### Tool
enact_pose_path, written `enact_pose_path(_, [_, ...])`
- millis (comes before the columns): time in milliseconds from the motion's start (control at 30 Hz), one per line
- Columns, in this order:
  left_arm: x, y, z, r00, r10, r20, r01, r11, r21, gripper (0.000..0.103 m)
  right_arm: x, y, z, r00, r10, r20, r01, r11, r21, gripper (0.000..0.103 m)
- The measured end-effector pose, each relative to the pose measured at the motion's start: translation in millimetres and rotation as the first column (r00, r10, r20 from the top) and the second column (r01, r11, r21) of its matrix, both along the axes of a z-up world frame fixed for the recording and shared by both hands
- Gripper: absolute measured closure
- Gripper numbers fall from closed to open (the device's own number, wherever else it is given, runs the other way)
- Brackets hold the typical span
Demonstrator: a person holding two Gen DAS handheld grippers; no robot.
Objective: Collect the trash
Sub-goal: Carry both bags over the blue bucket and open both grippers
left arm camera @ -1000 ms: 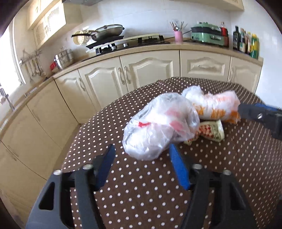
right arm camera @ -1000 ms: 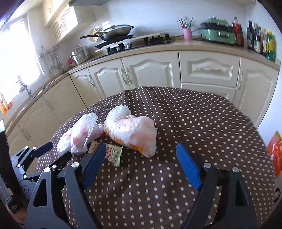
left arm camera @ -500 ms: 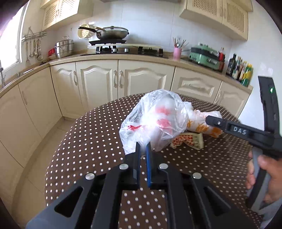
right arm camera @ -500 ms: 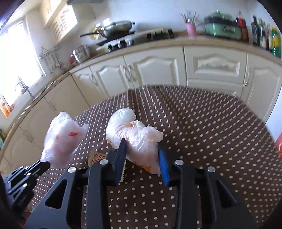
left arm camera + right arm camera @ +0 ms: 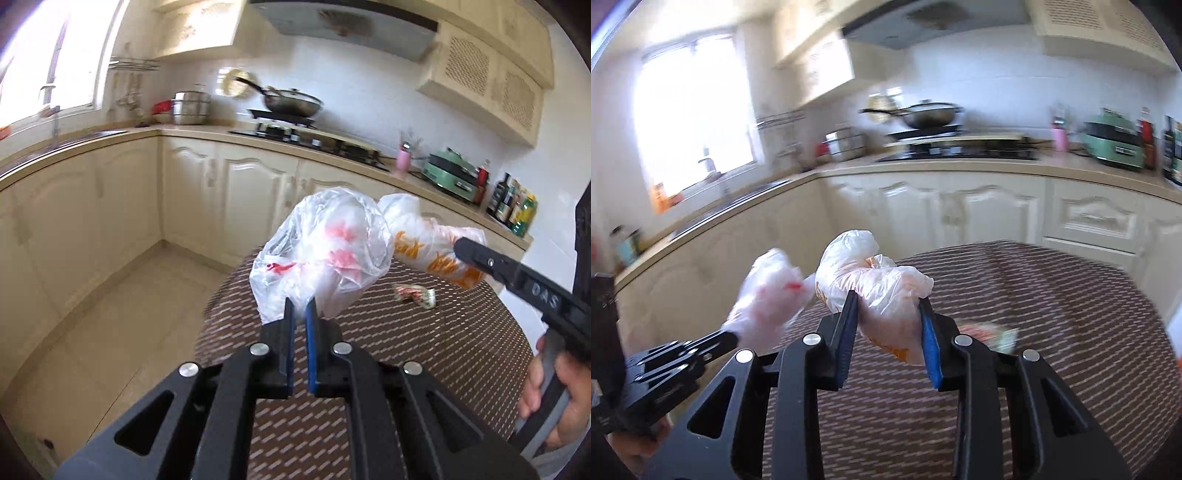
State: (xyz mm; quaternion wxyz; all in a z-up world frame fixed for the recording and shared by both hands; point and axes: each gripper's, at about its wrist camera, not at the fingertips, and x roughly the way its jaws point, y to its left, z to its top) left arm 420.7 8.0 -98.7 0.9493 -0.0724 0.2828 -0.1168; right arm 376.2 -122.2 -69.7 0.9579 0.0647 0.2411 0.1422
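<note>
Left tongs (image 5: 299, 308): clenching a fold of the red-printed bag (image 5: 325, 251); the blue pads are nearly meeting, having closed from wide apart a second ago.
Right tongs (image 5: 888, 314): gripping the orange-printed bag (image 5: 879, 291) across its bulk, jaws partly apart around it; they were standing open a second ago and have just been closing.
Red-printed bag: now hanging clear above the dotted counter (image 5: 424, 343), where it was lying a second ago; its print is too crumpled to read.
Orange-printed bag: also lifted off the dotted counter, just right of the red-printed bag in the left view, the two nearly touching; its orange characters cannot be read.
Snack wrapper (image 5: 413, 293): lying on the dotted counter below the two bags, where it was before; its printing is blurred.
Writing: "DAS" is showing in pale letters on the side of the right tongs' arm in the left view.
Hand (image 5: 554, 398): wrapping the grey handle of the right tongs, right of the dotted counter.
Surroundings: a wok (image 5: 291, 103) is sitting on the stove beyond the dotted counter; the bottles at the far right carry labels too small to read.
</note>
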Motion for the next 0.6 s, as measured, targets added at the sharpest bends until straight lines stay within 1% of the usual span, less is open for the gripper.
enact_pose_path(133, [-23,48,-6,0.997,0.081,-0.015,-0.081,0.997,-0.015,0.098,-16,62,-9,0.994,0.104,-0.017,-0.104,0.995,0.004,0.073])
enact_pose_path(300, [-58,117,-22,0.979,0.196,-0.047,-0.198,0.979,-0.041,0.098,-25,127,-26,0.977,0.204,-0.055,-0.204,0.979,0.016,0.073])
enact_pose_path(467, [-82,178,-50,0.949,0.298,-0.105,-0.305,0.950,-0.064,0.098,-30,185,-51,0.960,0.264,-0.096,-0.265,0.964,0.006,0.073])
enact_pose_path(600, [-88,214,-74,0.923,0.350,-0.158,-0.365,0.928,-0.072,0.098,-17,212,-72,0.951,0.277,-0.134,-0.280,0.960,-0.007,0.073])
